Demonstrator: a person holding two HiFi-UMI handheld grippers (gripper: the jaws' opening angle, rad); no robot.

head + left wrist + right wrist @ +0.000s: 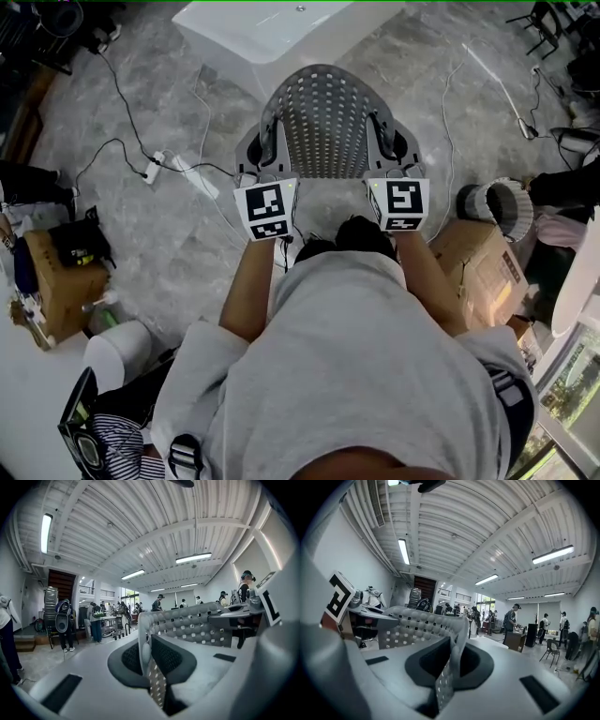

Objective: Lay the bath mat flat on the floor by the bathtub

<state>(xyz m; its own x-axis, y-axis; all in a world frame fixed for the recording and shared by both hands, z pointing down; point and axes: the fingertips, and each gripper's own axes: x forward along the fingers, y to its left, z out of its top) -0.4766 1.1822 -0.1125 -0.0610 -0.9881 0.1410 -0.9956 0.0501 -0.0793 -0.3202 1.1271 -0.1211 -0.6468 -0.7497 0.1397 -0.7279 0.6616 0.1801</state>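
Observation:
A grey rubber bath mat [323,122] full of small holes hangs stretched between my two grippers, above the marble floor. My left gripper [262,155] is shut on its left edge and my right gripper [389,152] is shut on its right edge. In the left gripper view the mat [187,625] runs off to the right from the closed left gripper [149,660]. In the right gripper view the mat [417,625] runs off to the left from the closed right gripper [452,660]. The white bathtub [272,33] stands just beyond the mat's far edge.
A white power strip [187,173] and cables lie on the floor left of the mat. Cardboard boxes sit at the left [56,281] and right [483,262], with a round bin [502,204] beside the right one. Several people stand far off [96,620].

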